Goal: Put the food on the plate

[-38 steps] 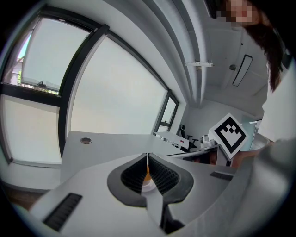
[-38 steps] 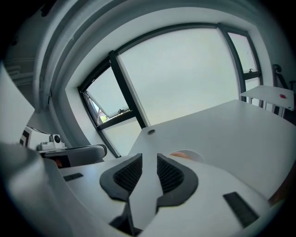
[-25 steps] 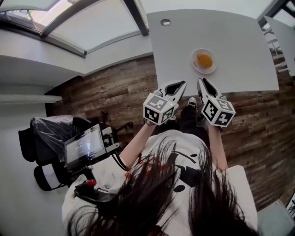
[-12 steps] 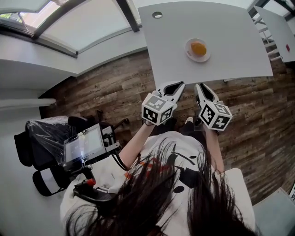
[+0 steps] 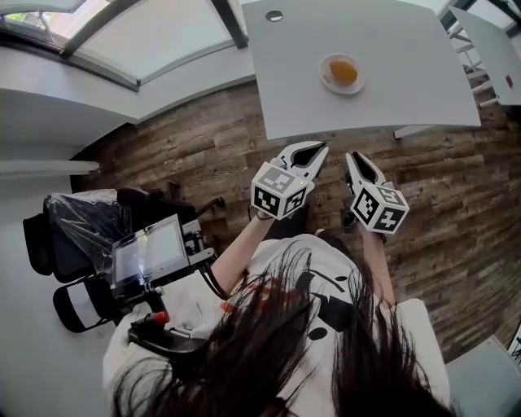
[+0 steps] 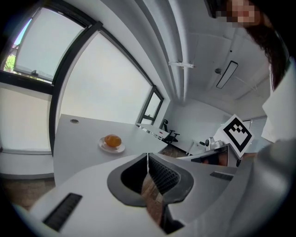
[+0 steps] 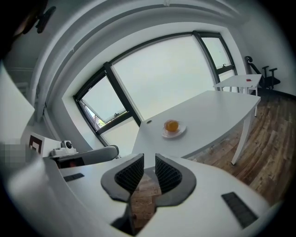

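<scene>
An orange round piece of food (image 5: 343, 72) lies on a small white plate (image 5: 329, 79) on the white table (image 5: 391, 41), far ahead of both grippers. My left gripper (image 5: 314, 150) and right gripper (image 5: 355, 156) hang side by side over the wooden floor, short of the table's near edge. Both are shut and empty. In the left gripper view the left gripper (image 6: 147, 156) points toward the food (image 6: 112, 140) and plate (image 6: 111, 148). In the right gripper view the right gripper (image 7: 149, 160) faces the food (image 7: 171, 125) on its plate (image 7: 175, 134).
A round grommet hole (image 5: 274, 15) sits at the table's far left corner. A cart with a monitor (image 5: 146, 256) and a plastic-wrapped chair (image 5: 77, 224) stand at the left. A second white table (image 5: 498, 41) is at the right. Large windows run behind the table.
The table and plate have slid up and away in the head view, so the person has backed off from the table. Both grippers stay shut and side by side.
</scene>
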A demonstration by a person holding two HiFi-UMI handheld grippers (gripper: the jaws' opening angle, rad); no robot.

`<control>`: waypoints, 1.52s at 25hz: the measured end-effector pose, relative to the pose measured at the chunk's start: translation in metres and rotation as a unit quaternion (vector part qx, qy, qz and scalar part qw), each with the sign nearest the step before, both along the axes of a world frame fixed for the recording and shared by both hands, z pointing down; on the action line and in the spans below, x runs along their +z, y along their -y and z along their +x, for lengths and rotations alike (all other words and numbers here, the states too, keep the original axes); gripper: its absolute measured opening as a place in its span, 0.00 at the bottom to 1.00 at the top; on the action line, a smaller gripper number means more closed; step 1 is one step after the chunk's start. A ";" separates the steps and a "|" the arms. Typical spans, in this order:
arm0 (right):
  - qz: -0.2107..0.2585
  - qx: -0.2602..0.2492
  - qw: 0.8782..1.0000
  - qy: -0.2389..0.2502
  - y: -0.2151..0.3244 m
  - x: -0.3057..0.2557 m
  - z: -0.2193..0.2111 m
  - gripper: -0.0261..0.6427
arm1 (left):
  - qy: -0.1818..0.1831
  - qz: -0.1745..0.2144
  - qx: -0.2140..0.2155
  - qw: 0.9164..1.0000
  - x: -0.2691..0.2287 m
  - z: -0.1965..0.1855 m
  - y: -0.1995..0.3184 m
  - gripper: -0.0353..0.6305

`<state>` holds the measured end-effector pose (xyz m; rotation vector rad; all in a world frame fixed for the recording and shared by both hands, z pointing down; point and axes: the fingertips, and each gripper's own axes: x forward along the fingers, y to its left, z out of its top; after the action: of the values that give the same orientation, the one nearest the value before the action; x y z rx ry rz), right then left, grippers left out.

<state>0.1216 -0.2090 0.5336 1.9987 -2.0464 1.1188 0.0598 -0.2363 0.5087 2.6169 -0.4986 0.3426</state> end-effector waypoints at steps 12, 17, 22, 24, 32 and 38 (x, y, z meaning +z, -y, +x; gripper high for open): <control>0.035 -0.050 0.998 0.016 -0.128 -0.011 0.011 0.17 | 0.004 0.022 -0.034 0.999 -0.008 0.023 -0.141 0.06; 0.034 -0.069 0.997 0.019 -0.183 -0.004 0.020 0.17 | 0.006 0.029 -0.042 0.999 -0.006 0.035 -0.201 0.06; 0.050 -0.076 0.995 0.029 -0.234 -0.015 0.022 0.17 | 0.013 0.051 -0.057 0.997 -0.023 0.030 -0.251 0.06; 0.059 -0.080 0.995 0.033 -0.257 -0.022 0.017 0.17 | 0.017 0.059 -0.063 0.996 -0.030 0.024 -0.273 0.06; 0.043 -0.081 0.994 0.051 -0.268 -0.002 0.006 0.17 | 0.023 0.053 -0.092 0.994 -0.023 0.007 -0.282 0.06; 0.036 -0.068 0.995 0.071 -0.270 0.011 0.003 0.17 | 0.042 0.035 -0.072 0.996 -0.010 0.009 -0.298 0.06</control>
<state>0.1248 0.0609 0.5450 1.8258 -2.2843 1.2083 0.0689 0.0621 0.4987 2.6224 -0.7358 0.3970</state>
